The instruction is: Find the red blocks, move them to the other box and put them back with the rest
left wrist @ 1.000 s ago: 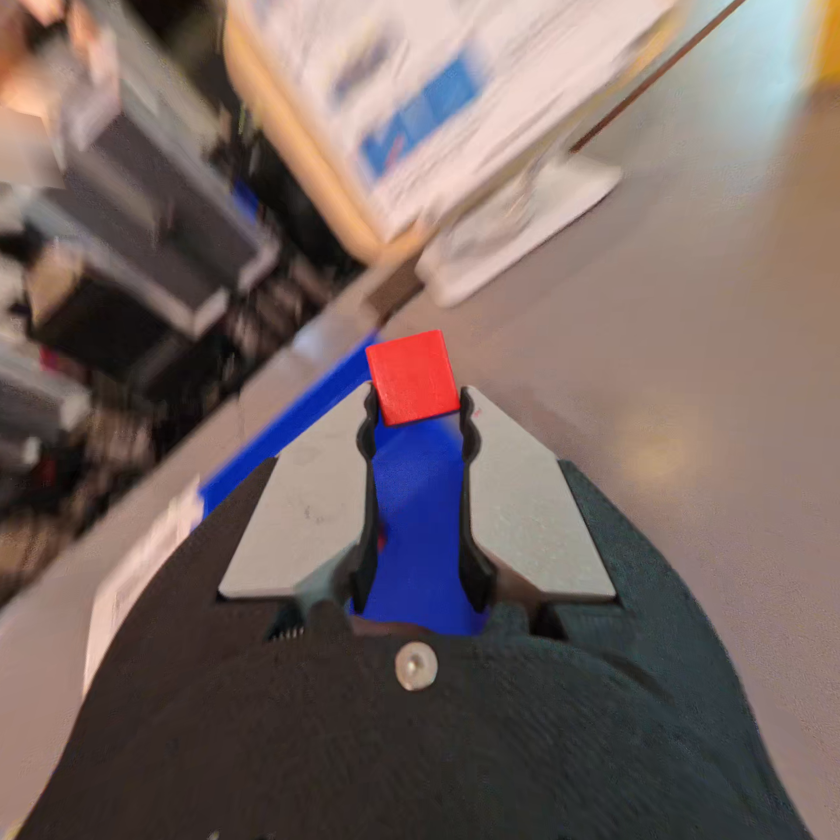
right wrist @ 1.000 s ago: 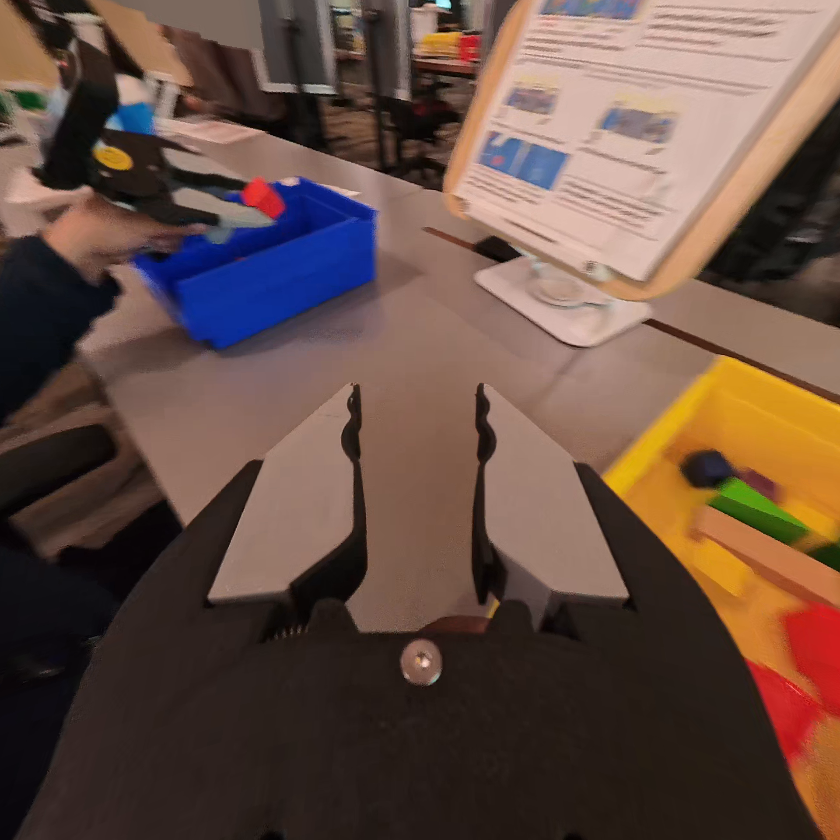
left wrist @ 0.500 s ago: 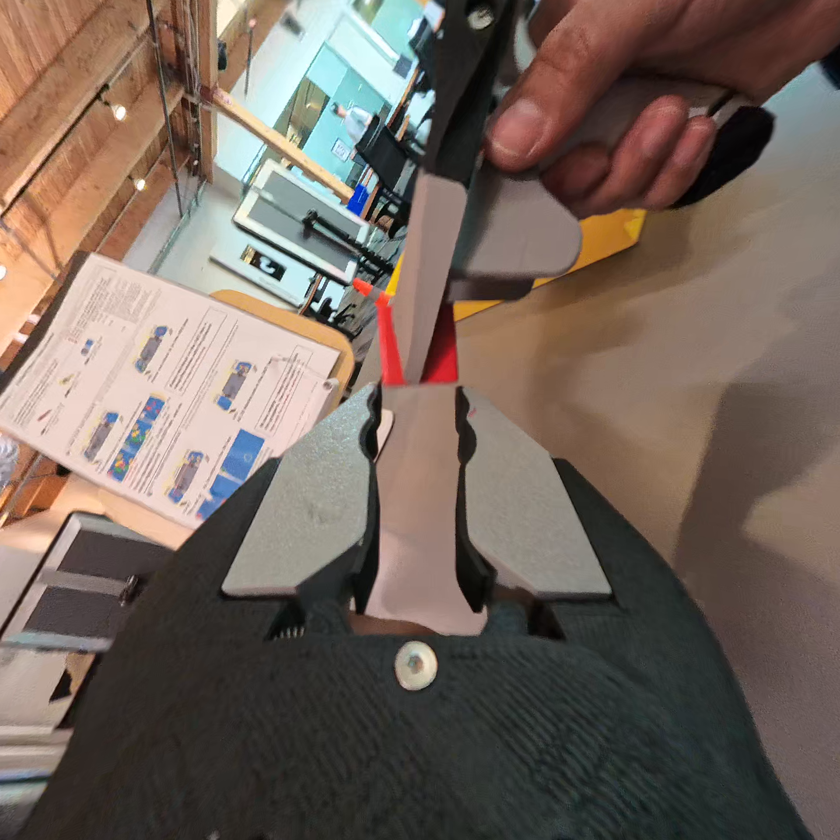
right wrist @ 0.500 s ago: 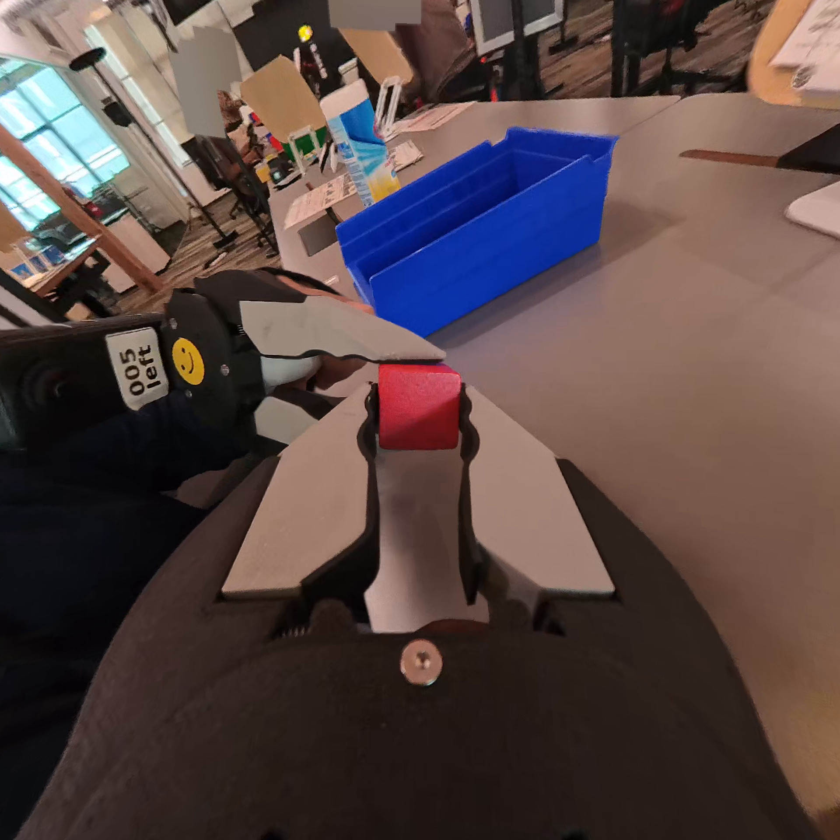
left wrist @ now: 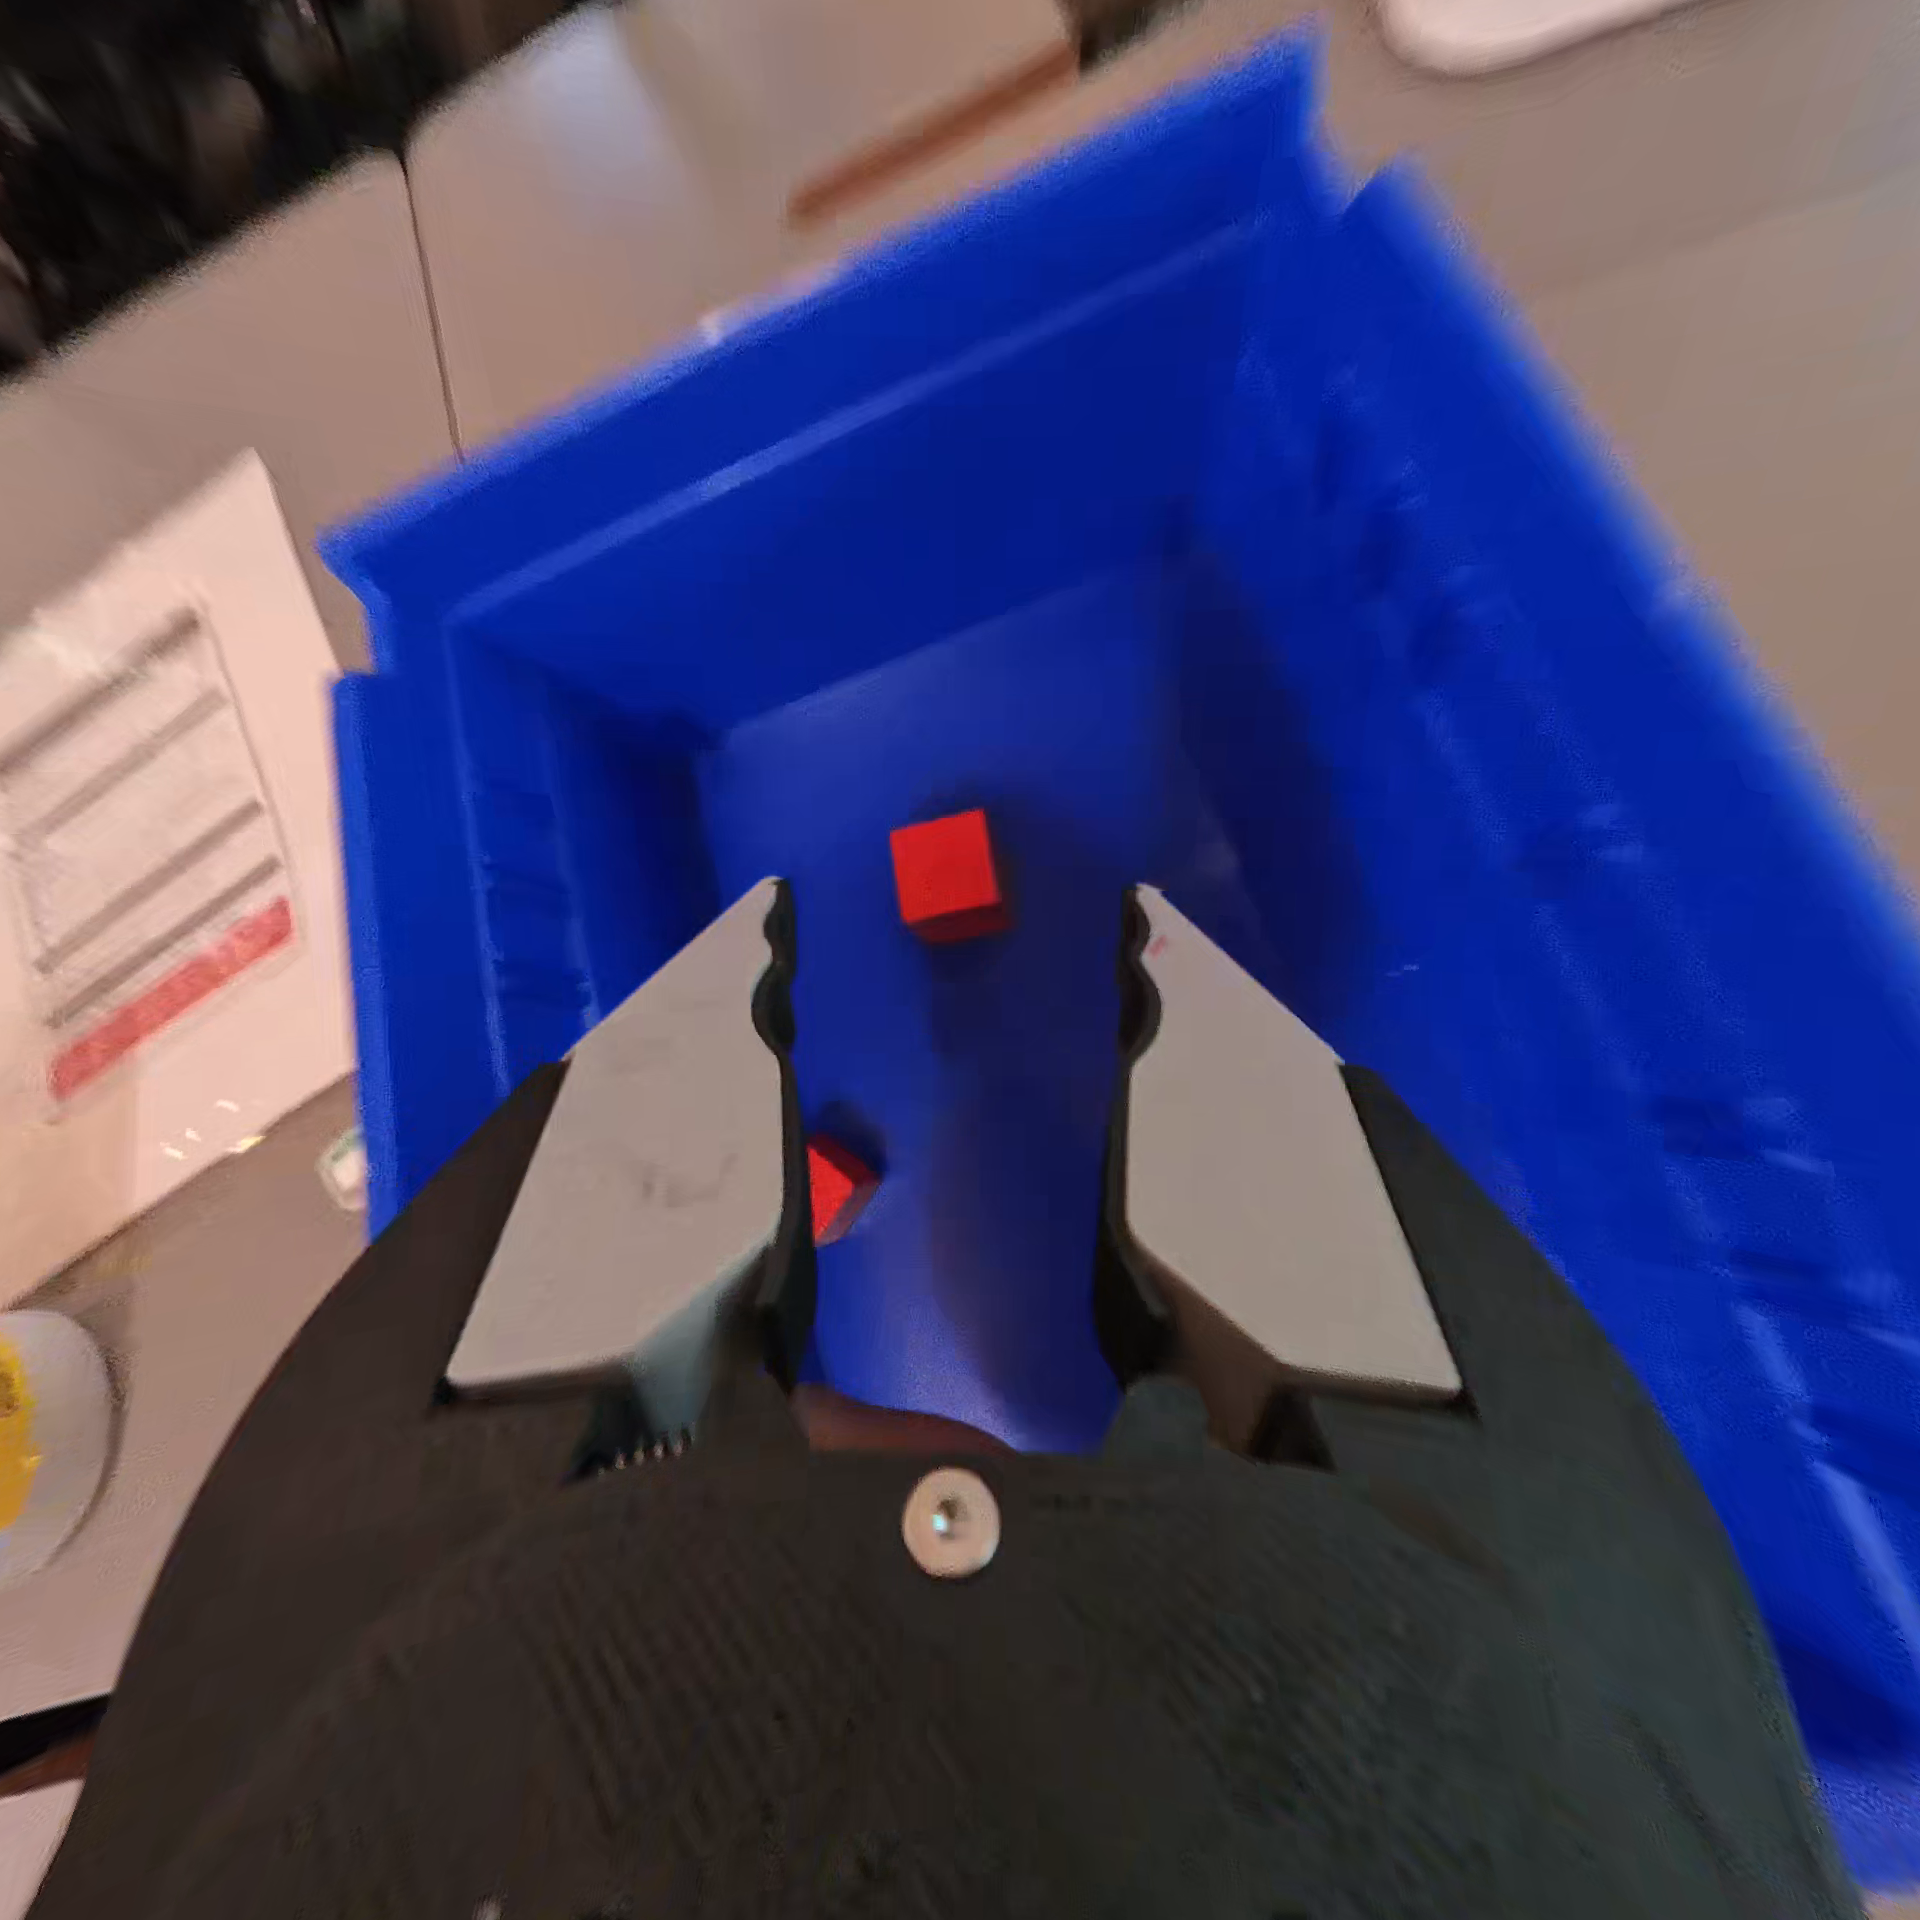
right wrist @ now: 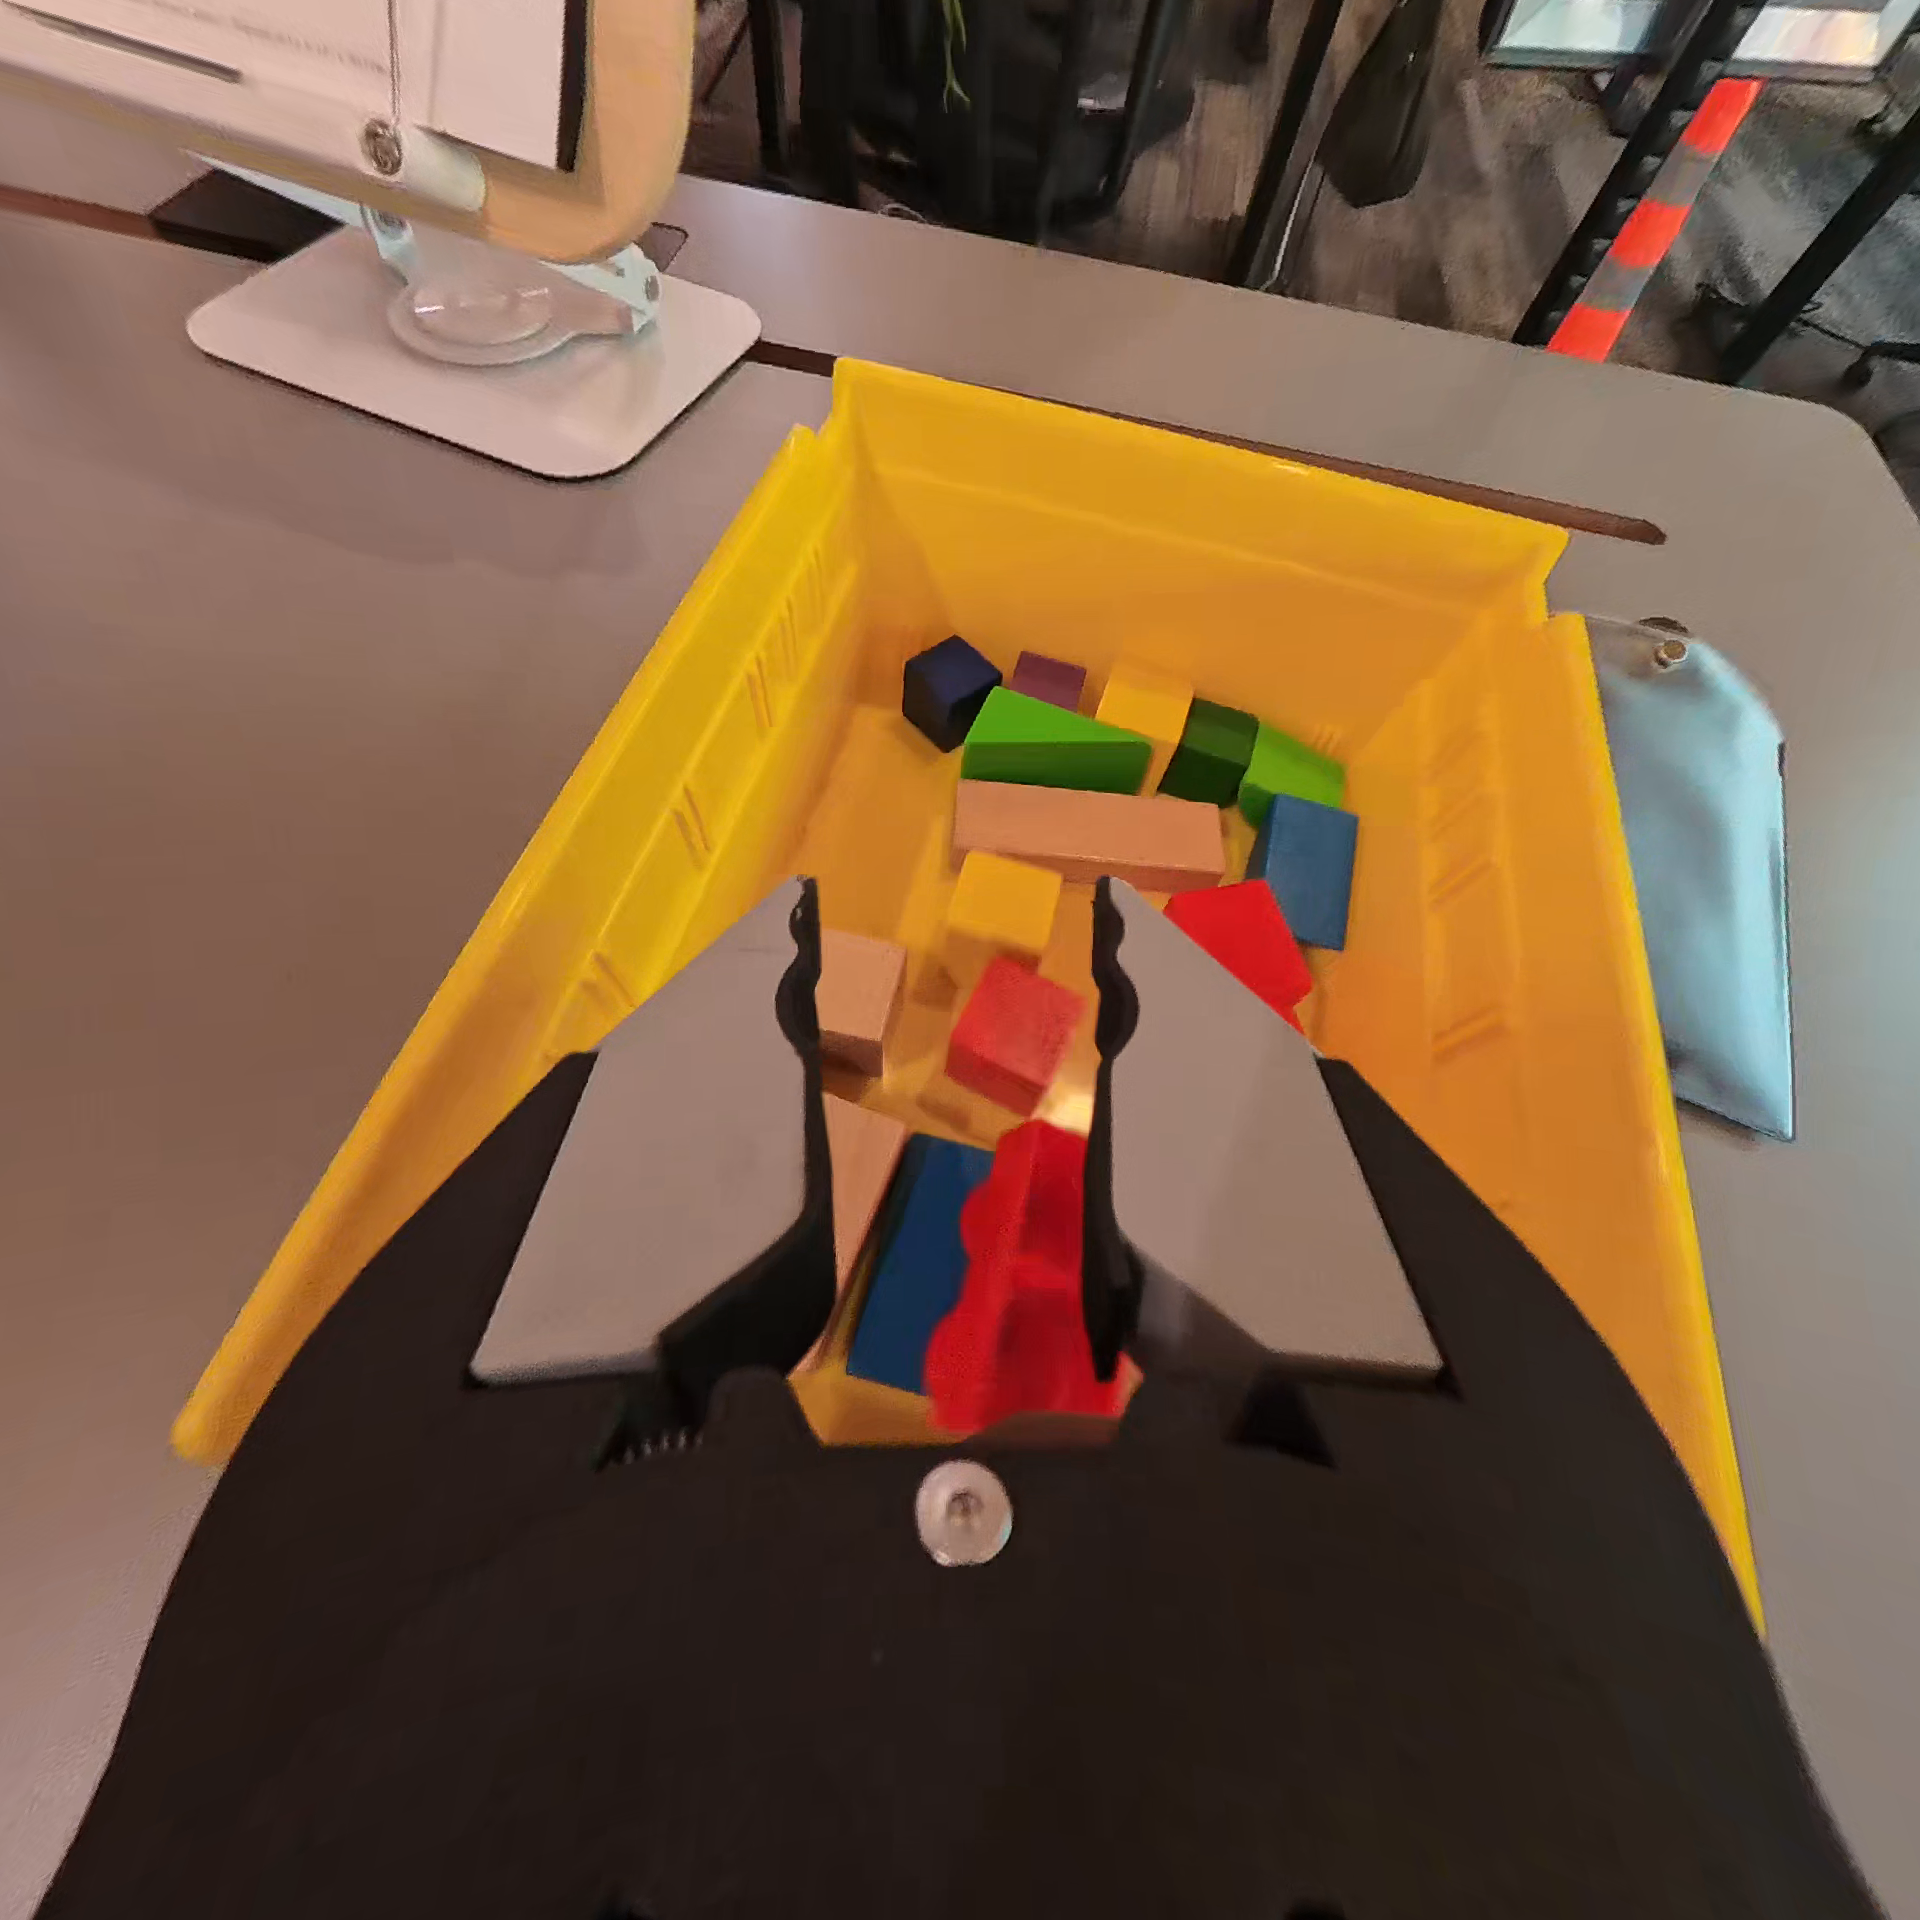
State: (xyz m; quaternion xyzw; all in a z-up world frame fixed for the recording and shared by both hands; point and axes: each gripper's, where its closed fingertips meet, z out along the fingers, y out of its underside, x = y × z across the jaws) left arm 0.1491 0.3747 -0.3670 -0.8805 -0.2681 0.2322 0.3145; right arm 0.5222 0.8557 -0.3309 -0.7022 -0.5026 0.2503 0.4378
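Left hand-held gripper (left wrist: 951, 904) hangs over the blue box (left wrist: 1507, 727), jaws wide, nothing between the pads. Two red blocks lie on the box floor: a red cube (left wrist: 943, 875) just past the fingertips, and a second red block (left wrist: 834, 1187) nearer, half hidden by the left finger (left wrist: 665, 1143). Right hand-held gripper (right wrist: 951, 914) hangs over the yellow box (right wrist: 665, 810), jaws also apart and holding nothing; beneath them sit a red cube (right wrist: 1013, 1031), a red wedge-like piece (right wrist: 1236, 940) to the right, and a blurred red shape (right wrist: 1023, 1278) close under the jaws, among green, blue, yellow and plain wood blocks. Judgement: the blocks look like painted wood, so light, rigid, not fragile; smooth flat faces may slip under a skewed pinch. Best hold is across two opposite parallel faces, pads square and centred. The cube in the blue box stands clear on all sides, an easy pick.
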